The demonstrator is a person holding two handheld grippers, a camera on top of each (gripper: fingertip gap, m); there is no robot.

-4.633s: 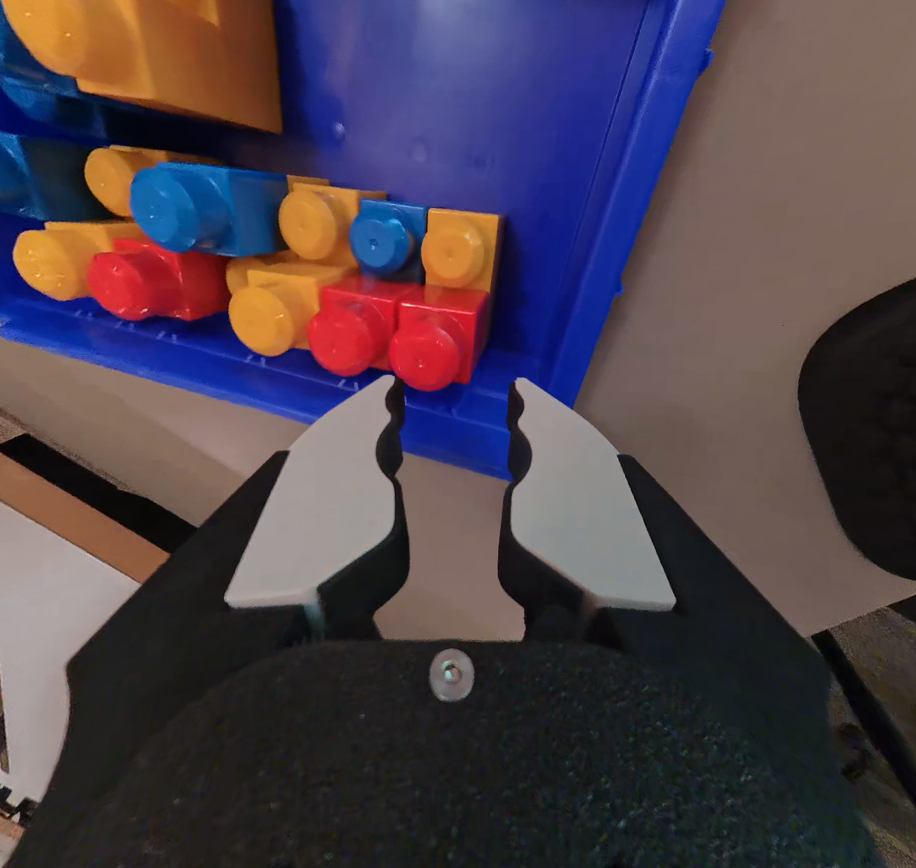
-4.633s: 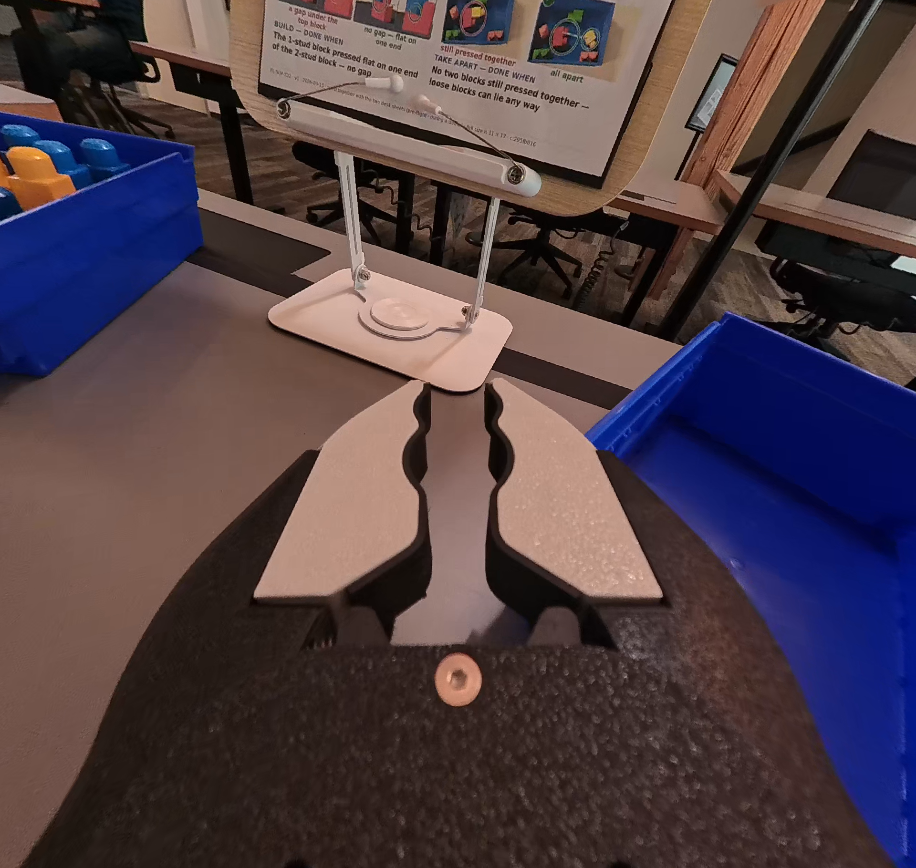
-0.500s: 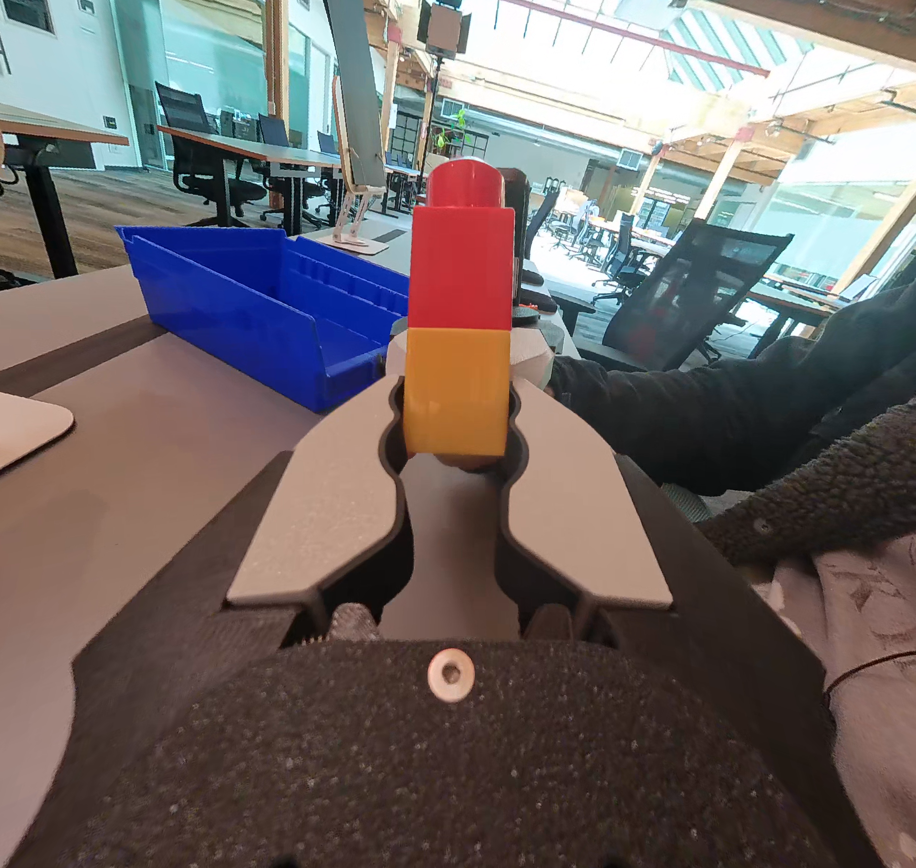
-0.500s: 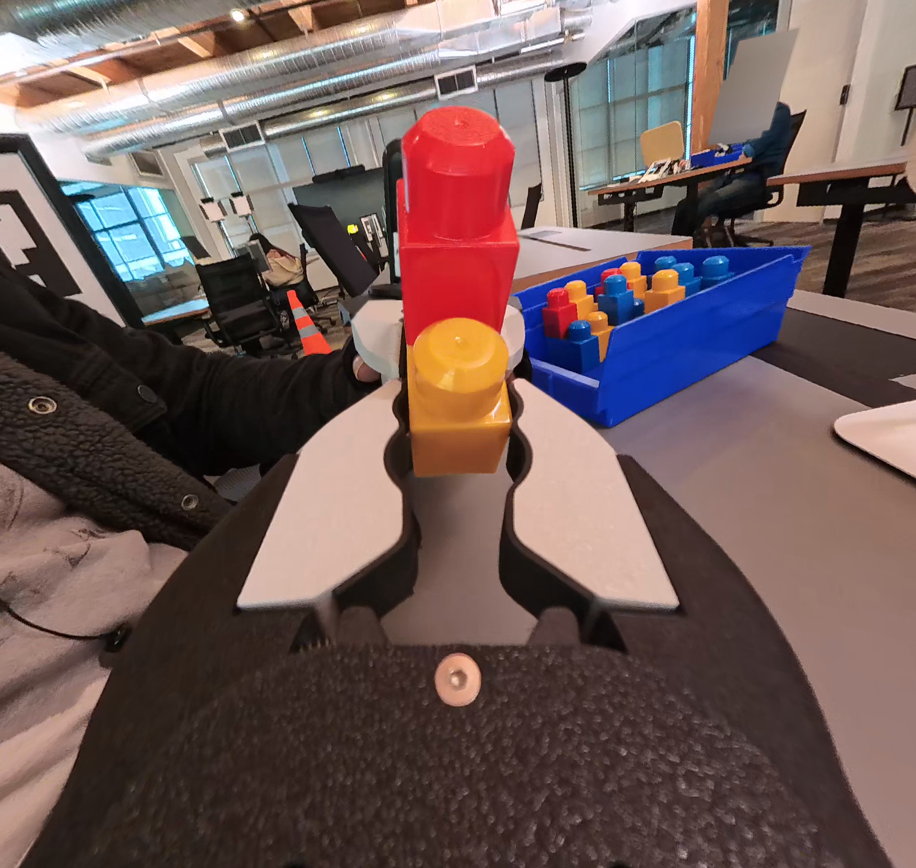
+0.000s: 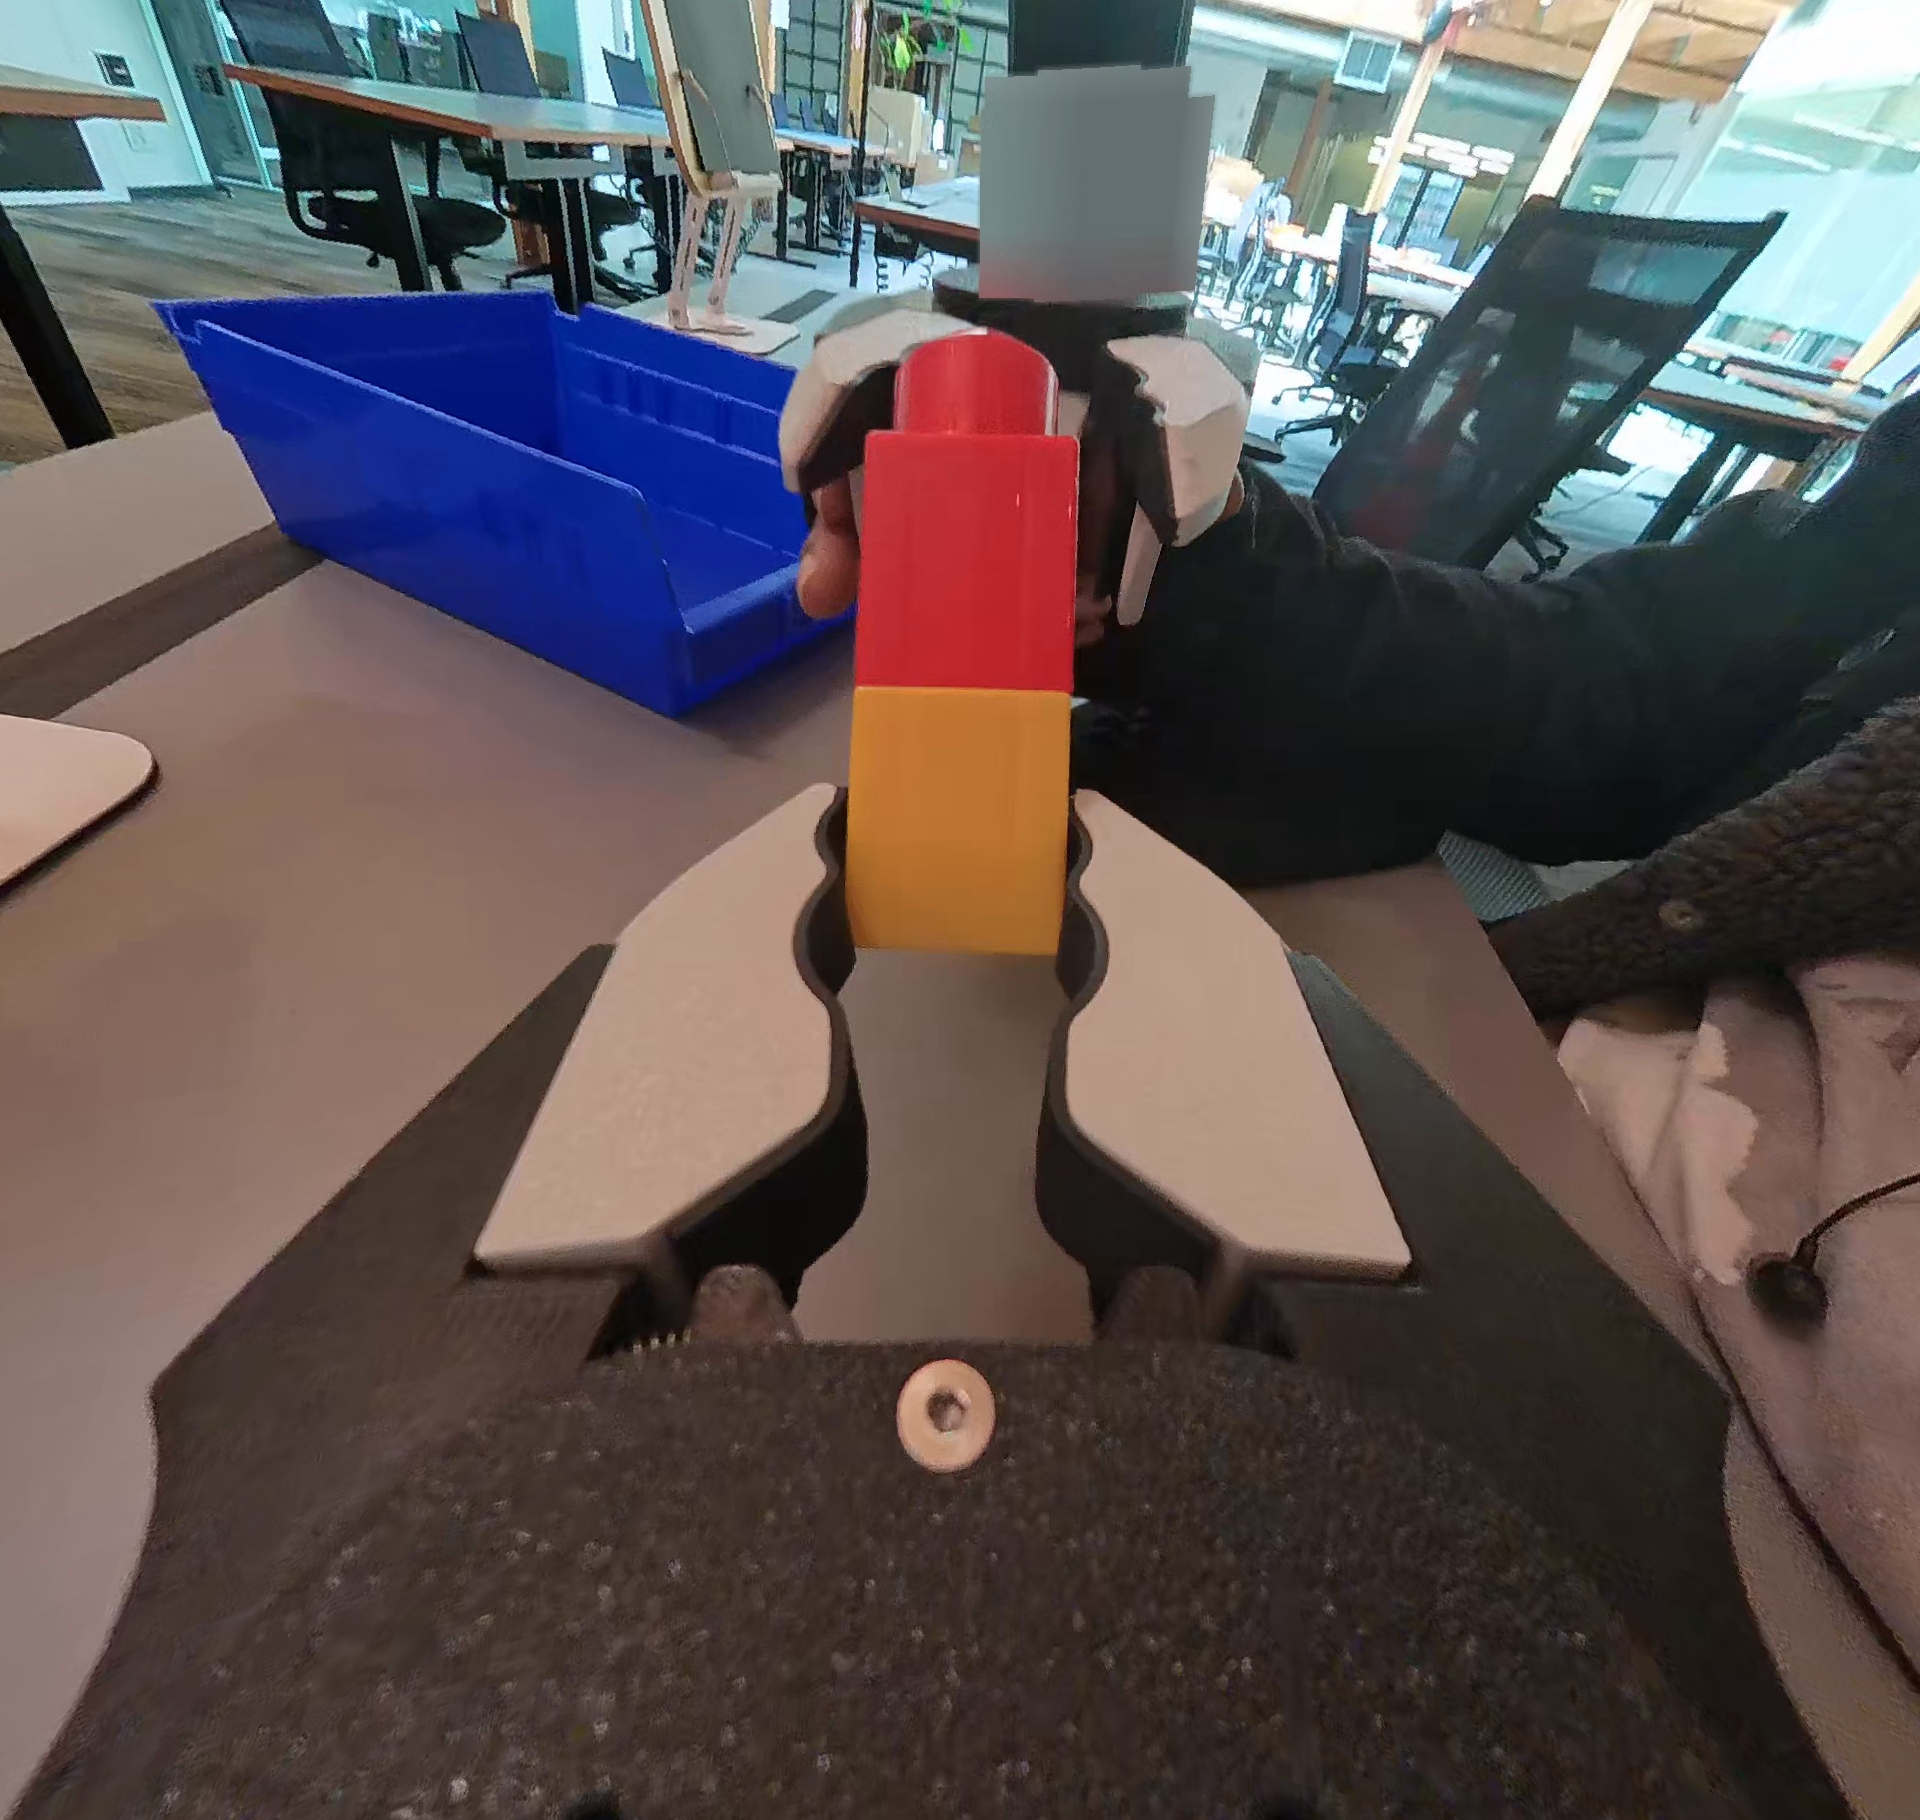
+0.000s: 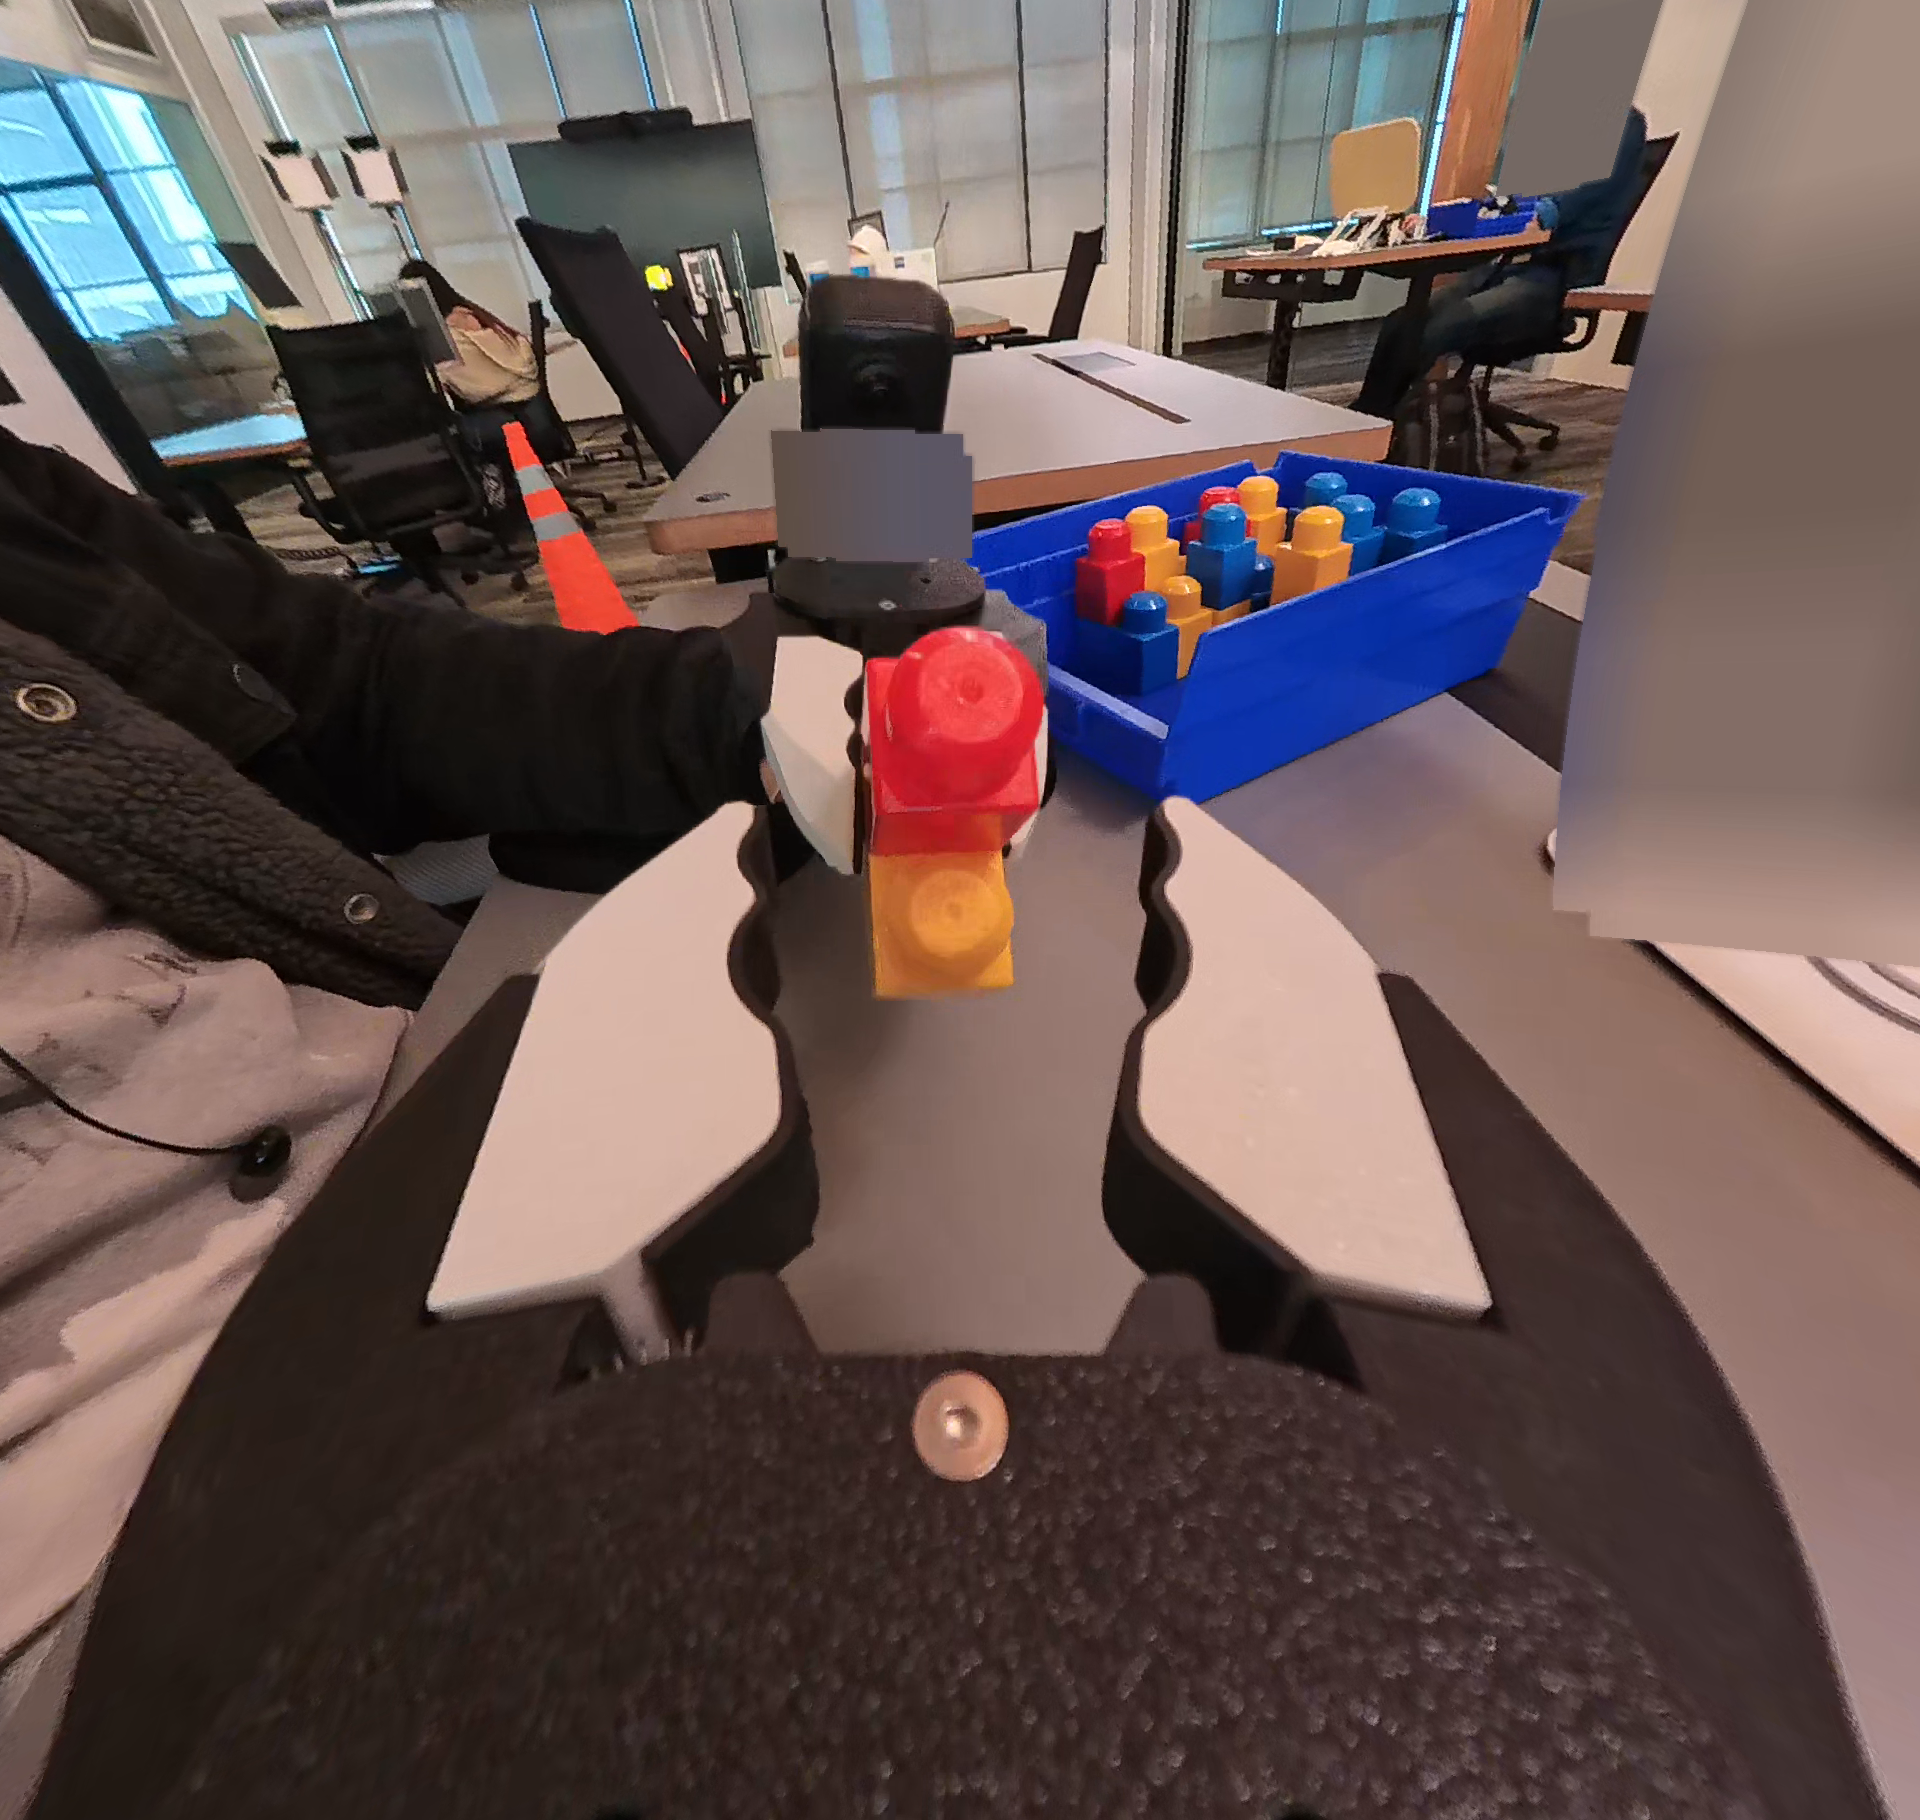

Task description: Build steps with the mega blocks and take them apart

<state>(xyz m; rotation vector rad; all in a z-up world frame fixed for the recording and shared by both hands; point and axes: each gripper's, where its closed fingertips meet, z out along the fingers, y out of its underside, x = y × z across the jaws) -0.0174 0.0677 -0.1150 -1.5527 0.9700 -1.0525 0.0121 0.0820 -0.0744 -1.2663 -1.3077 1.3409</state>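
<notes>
On the left, the yellow two-stud block is clamped between the fingertips of the left gripper, held level above the grey table, with the red one-stud block pressed flat on one end of it. The right gripper, closed on the yellow block half a second ago, is now seen spread wide and drawn back from the step, empty. The build is therefore judged finished, with separation and the empty blue bin next.
</notes>
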